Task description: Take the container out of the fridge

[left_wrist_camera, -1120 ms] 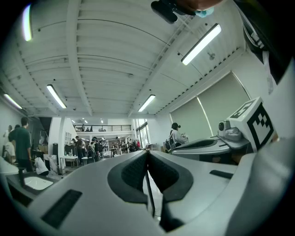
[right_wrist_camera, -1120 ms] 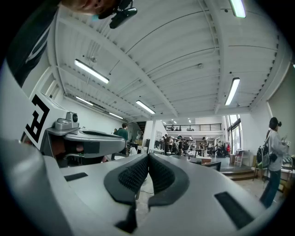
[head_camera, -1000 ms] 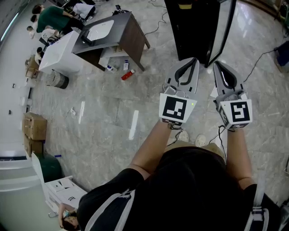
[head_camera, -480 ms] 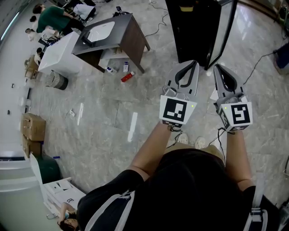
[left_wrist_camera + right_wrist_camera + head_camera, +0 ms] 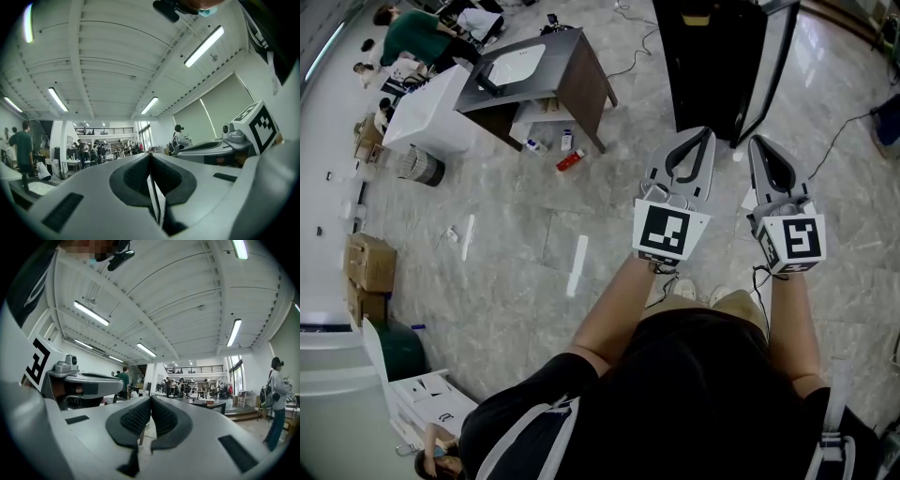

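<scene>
Out ahead of you, both arms are stretched forward side by side, left gripper [image 5: 703, 134] and right gripper [image 5: 756, 142] held level, each clenched tight with nothing between the jaws. Your fridge [image 5: 703, 66] is the tall black box at 12 o'clock, just past the tips, its door [image 5: 772, 70] standing open on the right; the container can't be made out in that dark inside. Bare marble floor [image 5: 516, 234] runs wide at 9 o'clock, with a dark desk [image 5: 577, 75] off at 11.
</scene>
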Available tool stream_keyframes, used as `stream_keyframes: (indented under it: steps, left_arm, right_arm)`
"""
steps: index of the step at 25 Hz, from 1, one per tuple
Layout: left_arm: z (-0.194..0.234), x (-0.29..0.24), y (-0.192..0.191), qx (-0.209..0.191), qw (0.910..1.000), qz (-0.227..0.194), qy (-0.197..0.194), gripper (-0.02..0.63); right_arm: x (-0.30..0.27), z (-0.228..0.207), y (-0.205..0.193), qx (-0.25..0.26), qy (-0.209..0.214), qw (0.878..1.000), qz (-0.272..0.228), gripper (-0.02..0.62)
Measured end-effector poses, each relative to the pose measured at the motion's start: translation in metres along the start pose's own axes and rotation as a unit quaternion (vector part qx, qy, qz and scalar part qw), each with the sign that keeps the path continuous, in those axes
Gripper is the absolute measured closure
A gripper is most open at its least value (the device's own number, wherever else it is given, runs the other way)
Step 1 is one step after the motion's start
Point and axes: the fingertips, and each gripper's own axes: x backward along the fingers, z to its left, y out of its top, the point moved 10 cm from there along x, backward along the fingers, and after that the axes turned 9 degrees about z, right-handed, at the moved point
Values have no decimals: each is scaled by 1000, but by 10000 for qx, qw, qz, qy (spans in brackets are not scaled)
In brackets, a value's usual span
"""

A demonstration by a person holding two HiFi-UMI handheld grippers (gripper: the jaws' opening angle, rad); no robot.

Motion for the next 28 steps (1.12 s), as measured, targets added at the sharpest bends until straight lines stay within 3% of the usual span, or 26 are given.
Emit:
stream_keyframes:
  steps: [8,15,21,28]
  left_arm:
    - [12,11,-12,-34,10000,87,6,581]
    - [24,-19,-26,14,9998,177,-28,581]
    - [42,-72,-41,-195,9997,132,45,581]
    - [85,-182,-48,-314,9991,212,196,581]
  right_arm:
    - [-5,12,-9,-84,-210,9996,170,558]
    - [-30,-8,-19,-115,-390,9988,269,558]
    - [-78,-44,-36,-139,-348,9992,136,558]
    - [-176,-113,-39,137,-170,9997,62,558]
